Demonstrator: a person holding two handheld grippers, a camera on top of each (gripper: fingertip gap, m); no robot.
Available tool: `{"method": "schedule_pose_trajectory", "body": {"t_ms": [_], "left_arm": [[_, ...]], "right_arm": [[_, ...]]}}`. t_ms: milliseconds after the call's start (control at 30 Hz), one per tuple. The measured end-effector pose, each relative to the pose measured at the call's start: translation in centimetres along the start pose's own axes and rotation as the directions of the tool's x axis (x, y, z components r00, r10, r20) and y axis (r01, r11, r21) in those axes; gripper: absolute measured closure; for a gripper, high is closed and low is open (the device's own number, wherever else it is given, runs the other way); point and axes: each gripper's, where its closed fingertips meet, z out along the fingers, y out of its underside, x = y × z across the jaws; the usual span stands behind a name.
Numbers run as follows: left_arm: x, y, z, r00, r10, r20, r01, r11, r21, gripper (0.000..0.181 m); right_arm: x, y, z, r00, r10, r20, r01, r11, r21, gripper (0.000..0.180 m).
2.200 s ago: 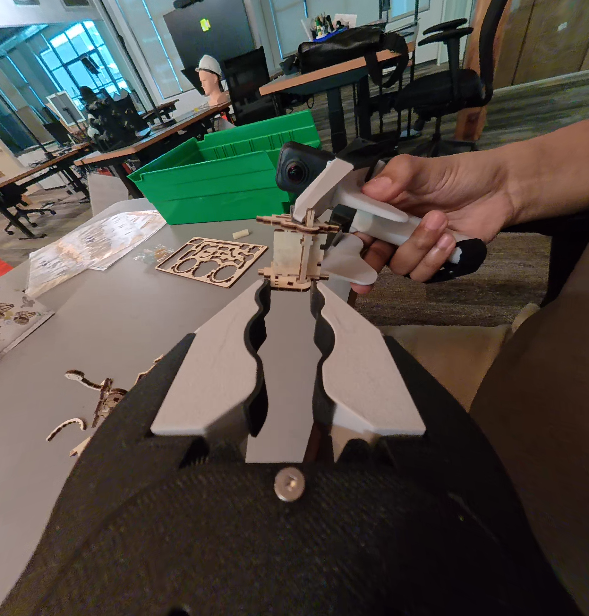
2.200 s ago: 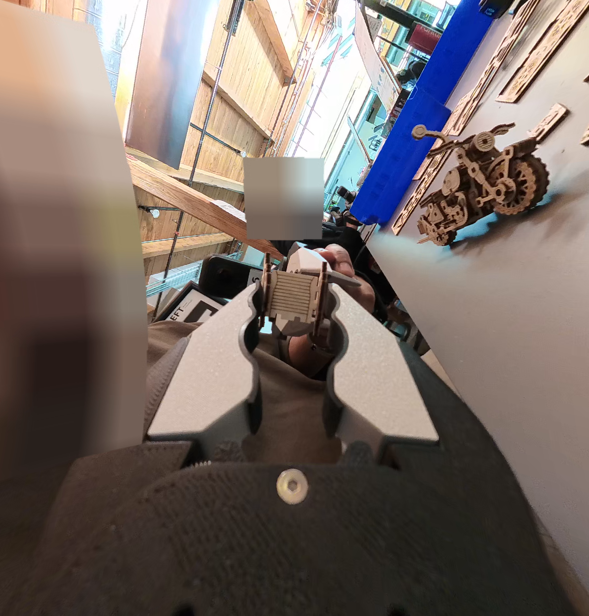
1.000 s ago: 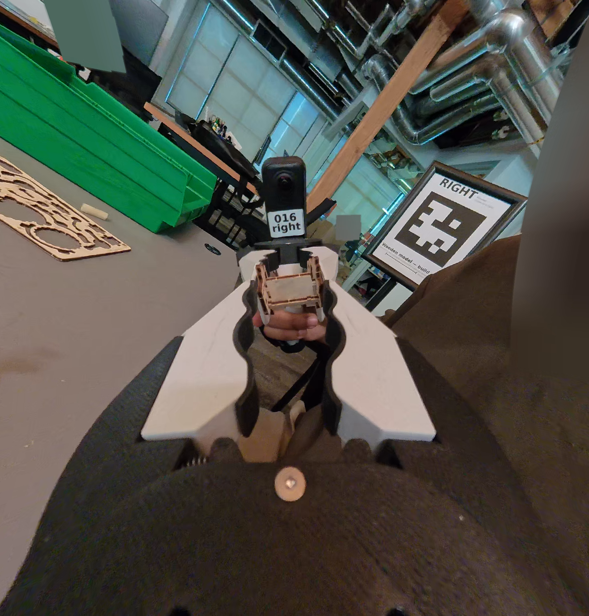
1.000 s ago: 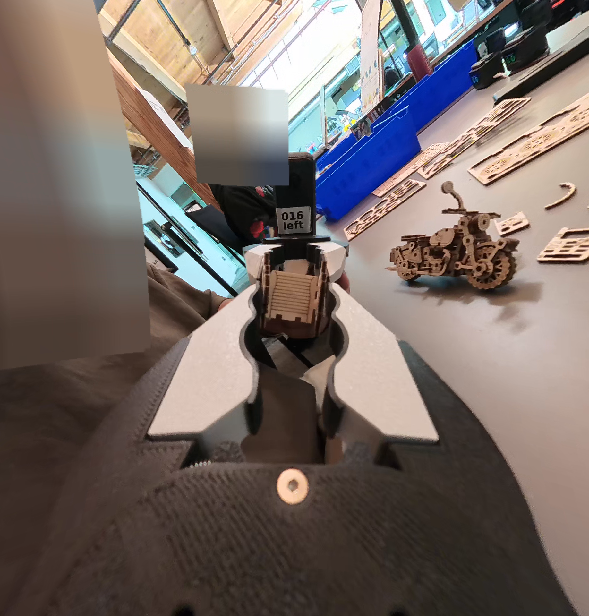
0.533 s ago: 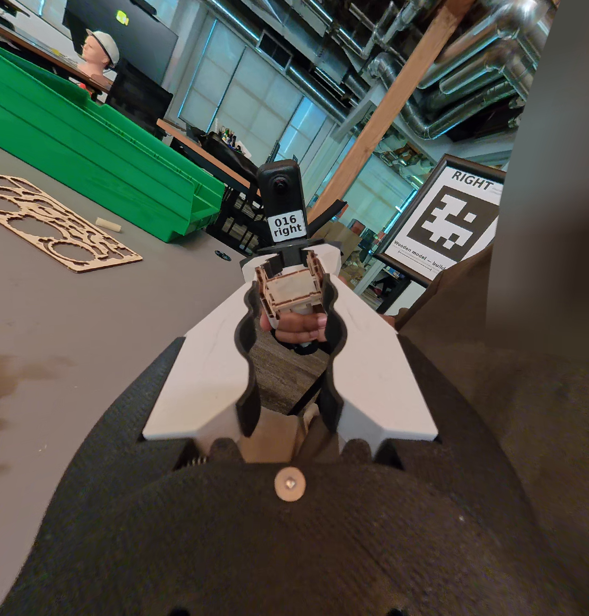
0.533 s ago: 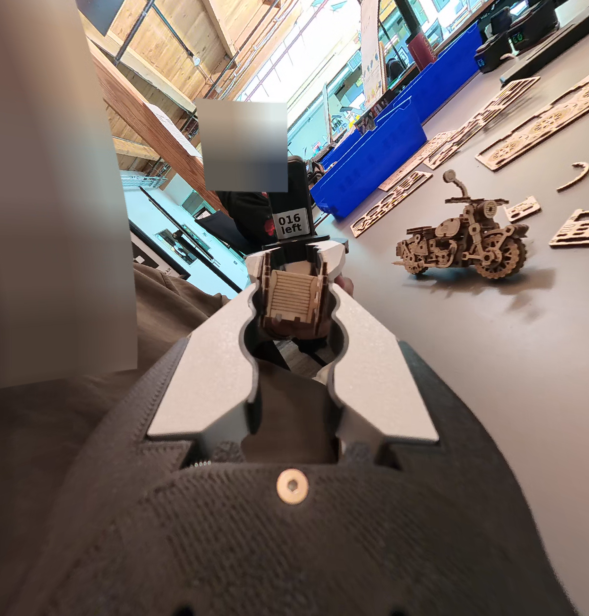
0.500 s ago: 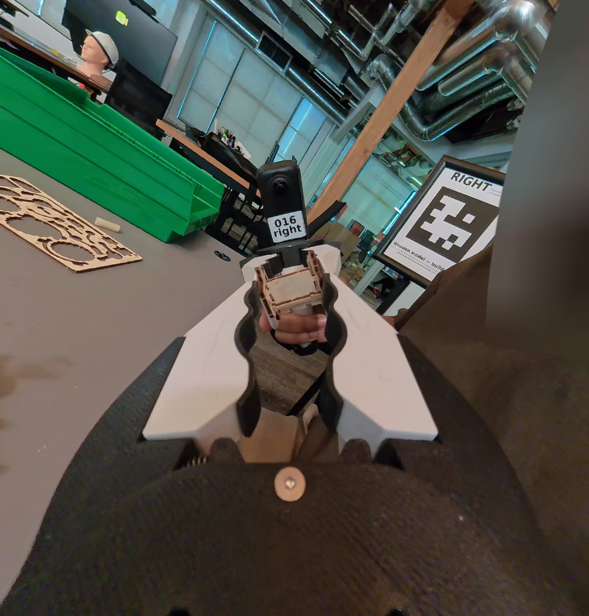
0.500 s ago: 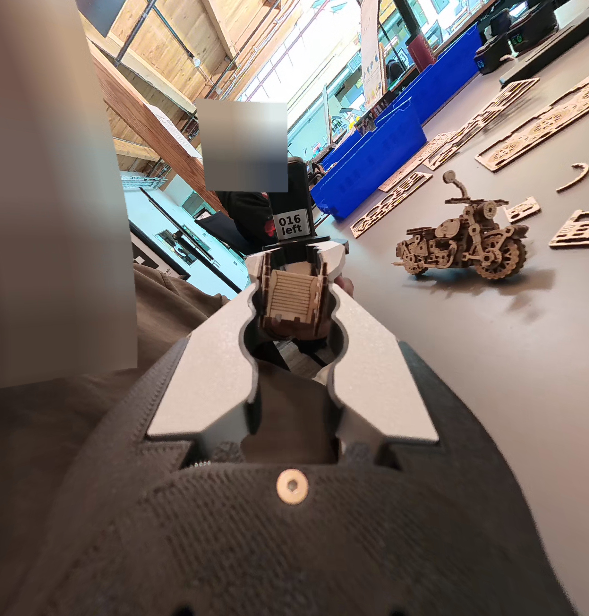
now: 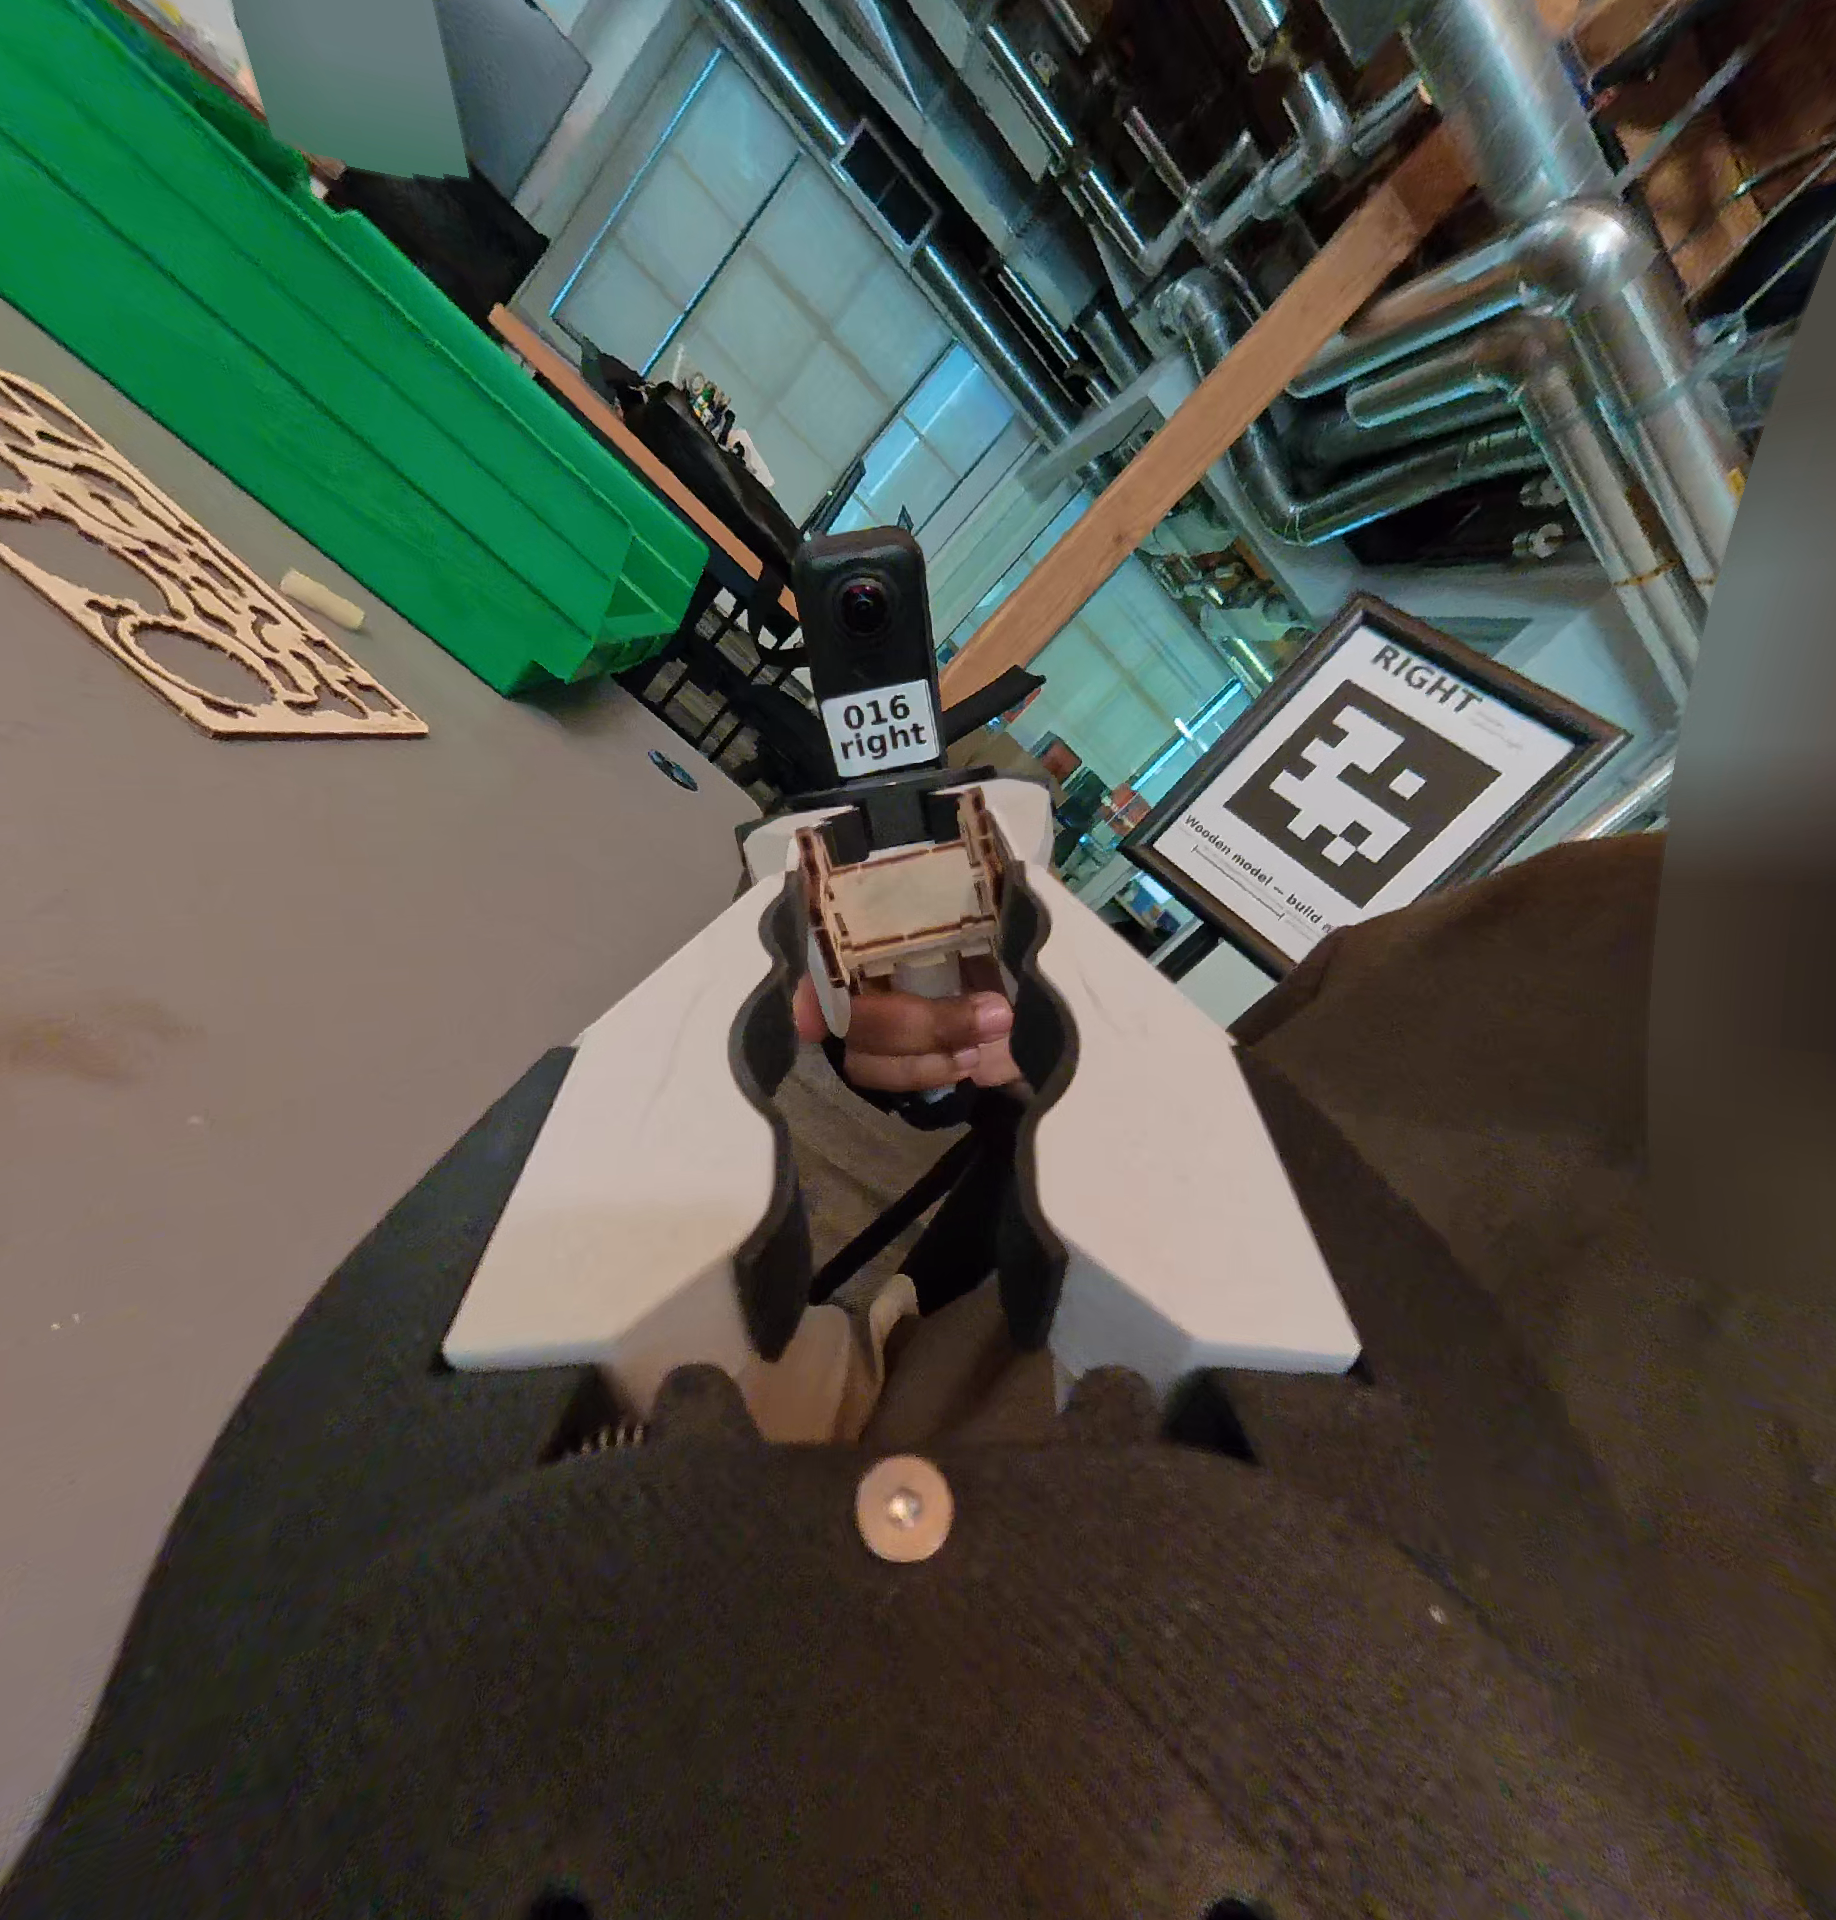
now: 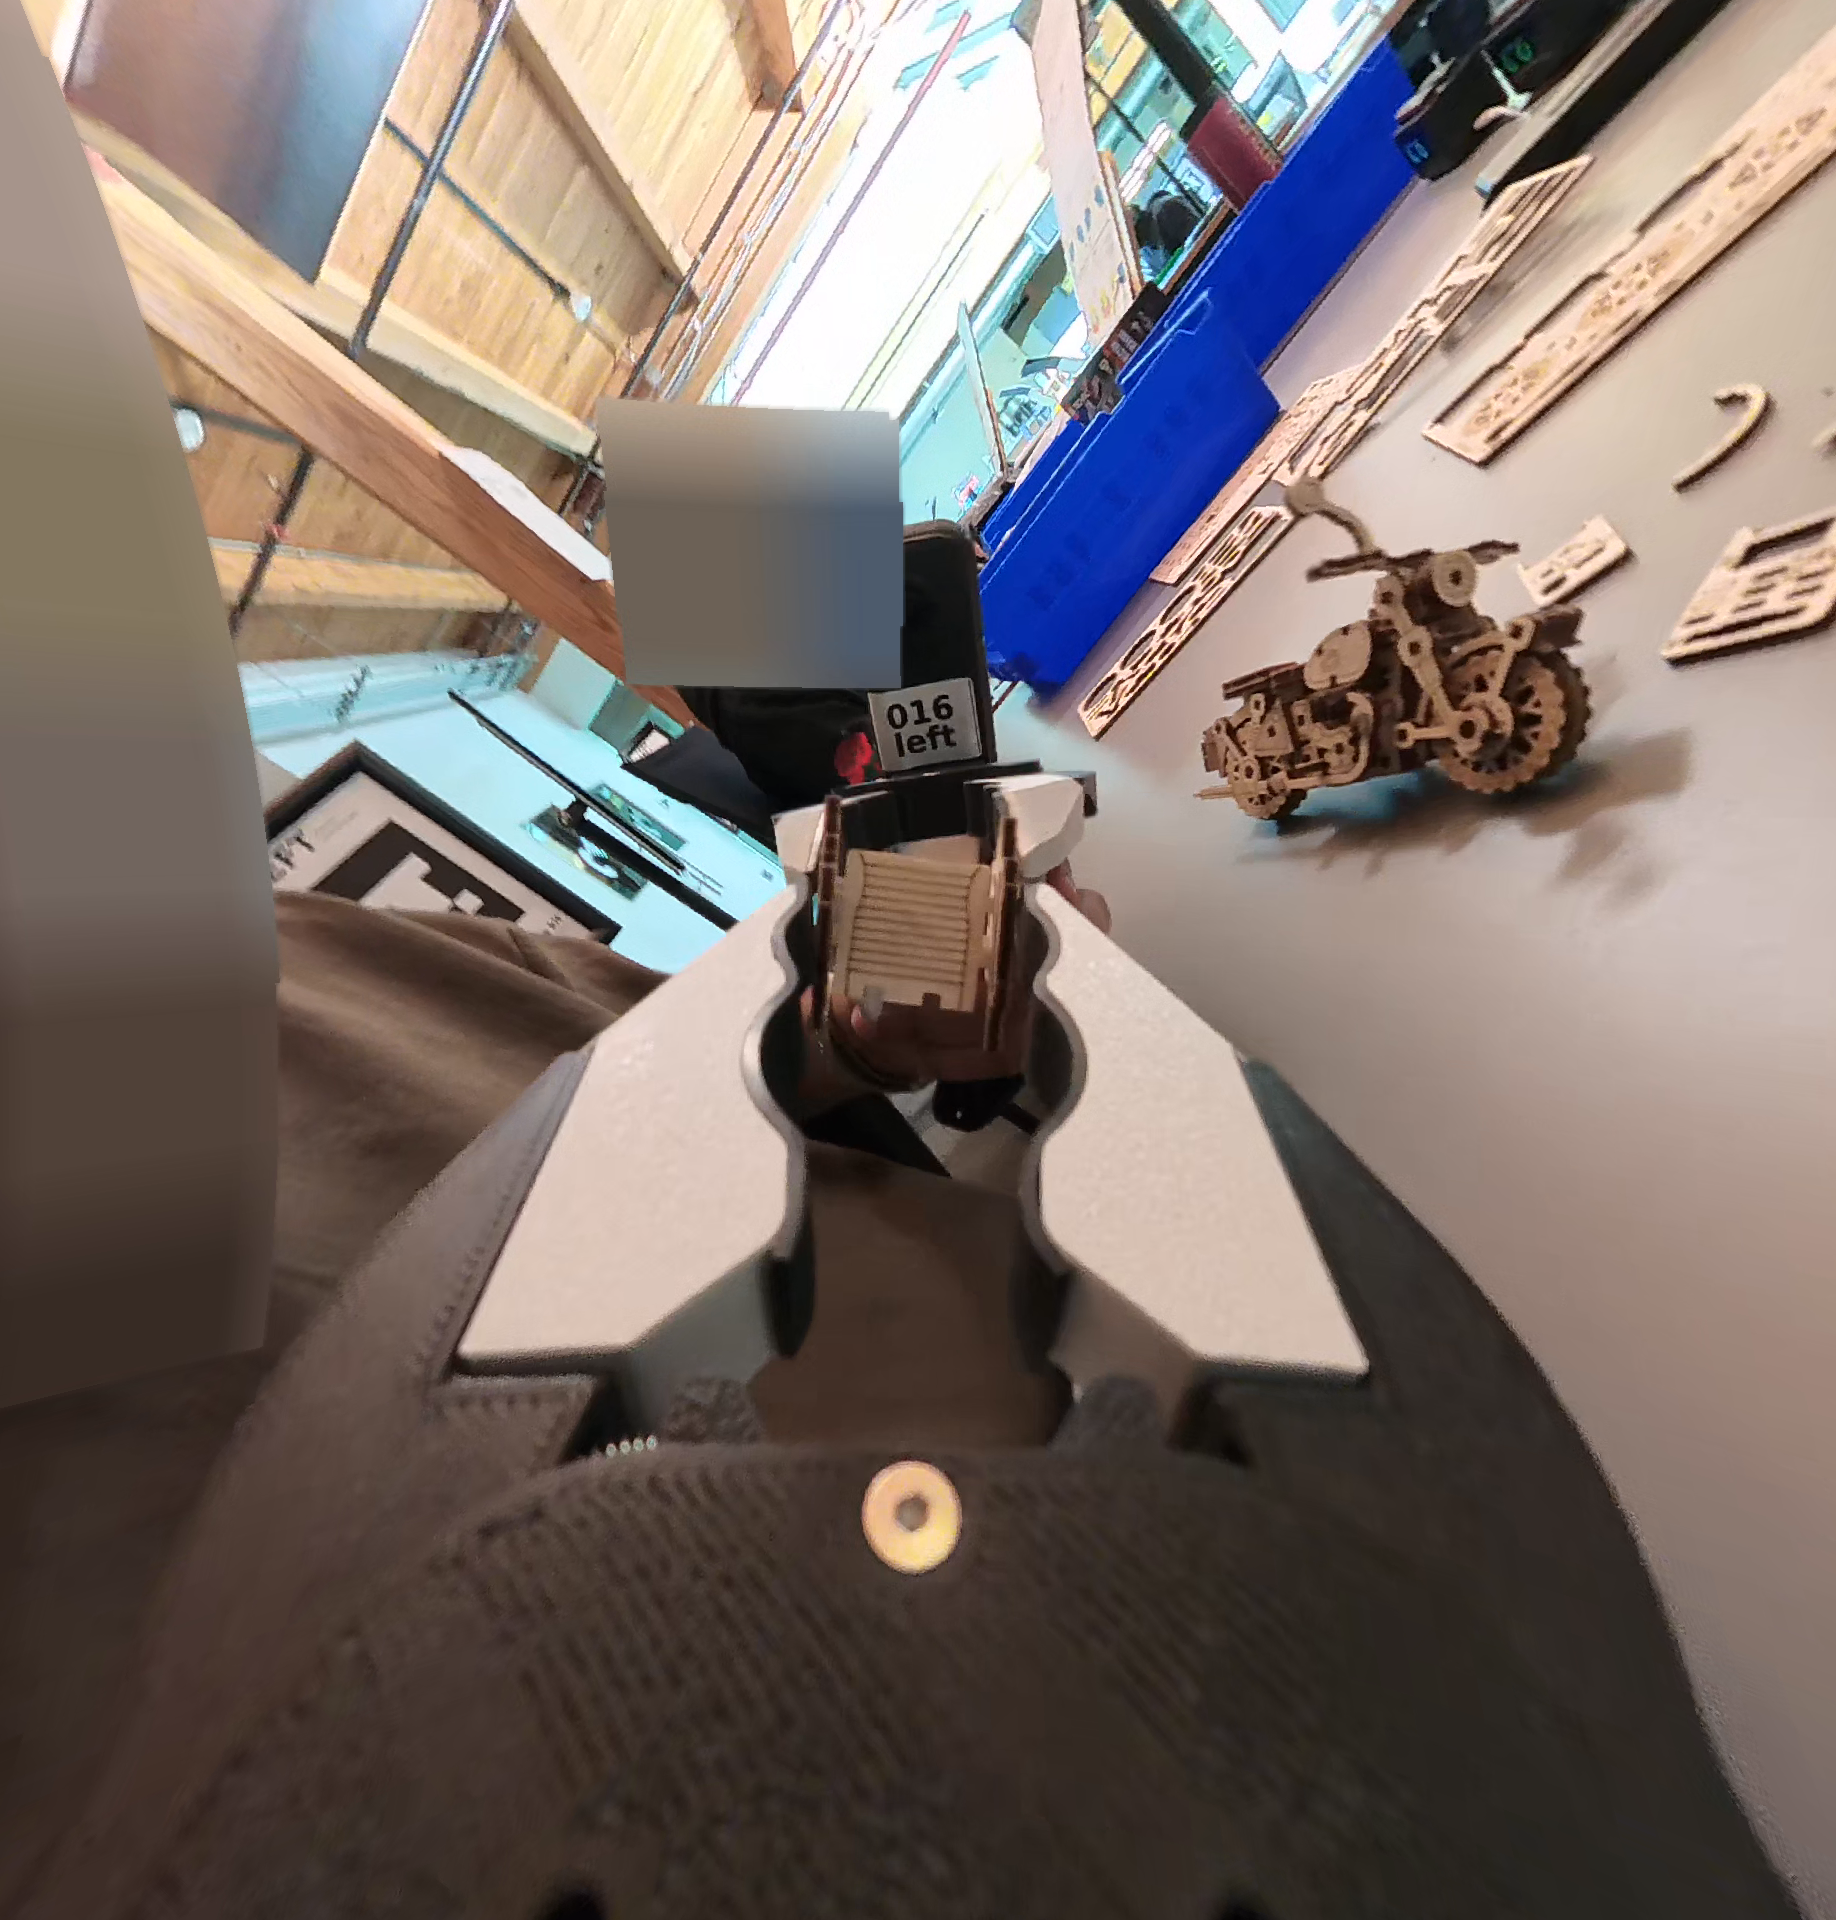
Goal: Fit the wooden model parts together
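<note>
A small box-shaped wooden model assembly (image 9: pixel 898 904) is held in the air beside the grey table (image 9: pixel 270 935). My left gripper (image 9: pixel 898 920) is shut on its two side plates. My right gripper (image 10: pixel 909 940) is shut on the same assembly (image 10: pixel 909 930) from the opposite side, where a ribbed panel faces it. The two grippers point at each other. The right gripper's camera (image 9: pixel 872 623) shows just beyond the assembly in the left wrist view. The left gripper's white fingers (image 10: pixel 1039 821) show beyond it in the right wrist view.
A green bin (image 9: pixel 301 343), a cut-out wooden sheet (image 9: pixel 166 613) and a small dowel (image 9: pixel 322 601) lie on the table. A finished wooden motorcycle (image 10: pixel 1402 686), loose parts (image 10: pixel 1766 592), part sheets (image 10: pixel 1620 291) and a blue bin (image 10: pixel 1132 499) also lie there. A framed marker sign (image 9: pixel 1361 800) stands near. Both grippers' tips are close together, under 4 cm apart.
2.2 s ago only the right gripper held the assembly, with the left gripper short of it. Now both grip it. In the last half second both have tilted slightly together.
</note>
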Motion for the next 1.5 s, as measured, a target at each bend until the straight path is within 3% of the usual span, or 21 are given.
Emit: {"method": "schedule_pose_trajectory", "body": {"t_ms": [533, 767, 1033, 1500], "left_arm": [[0.4, -0.7, 0.0, 0.999, -0.038, -0.032, 0.039, 0.999, 0.029, 0.150], [1.2, 0.5, 0.8, 0.999, 0.033, 0.014, -0.033, 0.999, -0.022, 0.128], [0.9, 0.5, 0.5, 1.000, -0.004, 0.015, 0.004, 1.000, -0.010, 0.142], [0.8, 0.4, 0.5, 0.997, -0.077, -0.015, 0.077, 0.997, 0.009, 0.144]], "right_arm": [[-1.3, -1.0, -0.7, 0.974, 0.131, 0.185, -0.145, 0.987, 0.065, 0.143], [-0.8, -1.6, -0.7, 0.997, -0.037, 0.070, 0.029, 0.993, 0.118, 0.143], [-0.8, -1.1, 0.1, 0.996, -0.079, 0.028, 0.076, 0.992, 0.099, 0.143], [-0.9, -1.0, -0.3, 0.997, -0.004, 0.081, -0.002, 0.998, 0.066, 0.137]]}}
